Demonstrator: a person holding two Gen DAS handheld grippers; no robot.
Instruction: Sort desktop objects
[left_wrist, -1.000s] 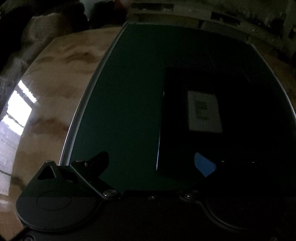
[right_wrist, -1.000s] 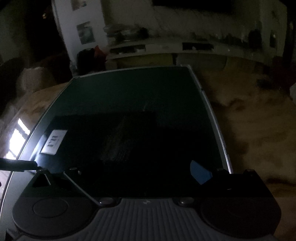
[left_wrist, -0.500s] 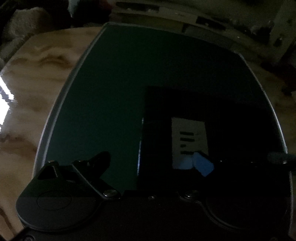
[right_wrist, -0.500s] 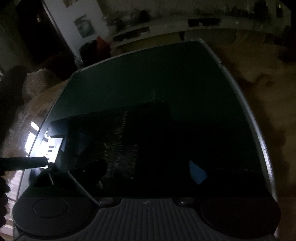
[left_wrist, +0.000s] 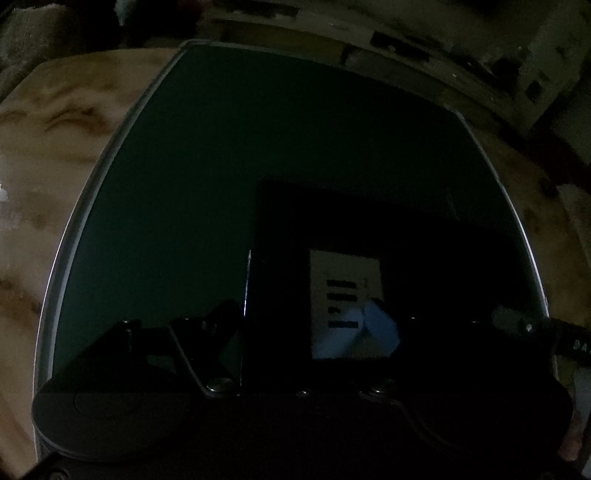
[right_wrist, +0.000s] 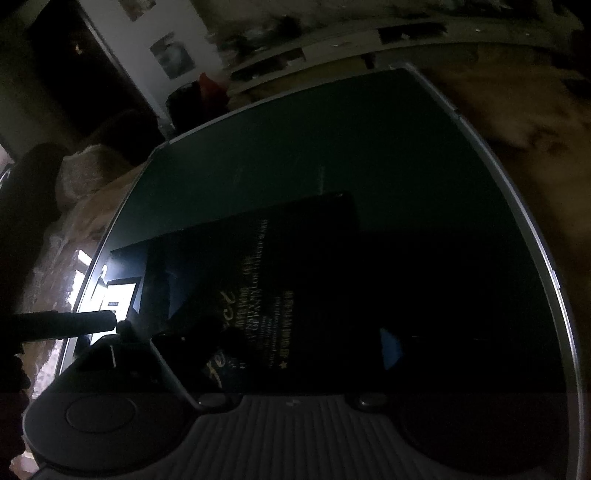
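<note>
A black flat book or box (left_wrist: 399, 243) with a white label (left_wrist: 345, 302) lies on a dark green mat (left_wrist: 192, 184). In the right wrist view the same black item (right_wrist: 280, 273) shows gold lettering, and its label end (right_wrist: 118, 299) is at the left. My left gripper (left_wrist: 306, 325) is open, with its fingers either side of the item's labelled end. My right gripper (right_wrist: 303, 343) is open, its fingers straddling the item's near edge. The scene is very dark. Whether the fingers touch the item cannot be told.
The green mat has a pale rim (left_wrist: 74, 229) and lies on a marbled beige table (left_wrist: 48, 122). The other gripper's dark handle (right_wrist: 62, 325) shows at the left in the right wrist view. Shelves and clutter (right_wrist: 332, 40) stand behind the table.
Both grippers have moved in closer to the black item. It now fills more of each view, and its gold lettering has come into sight in the right wrist view.
</note>
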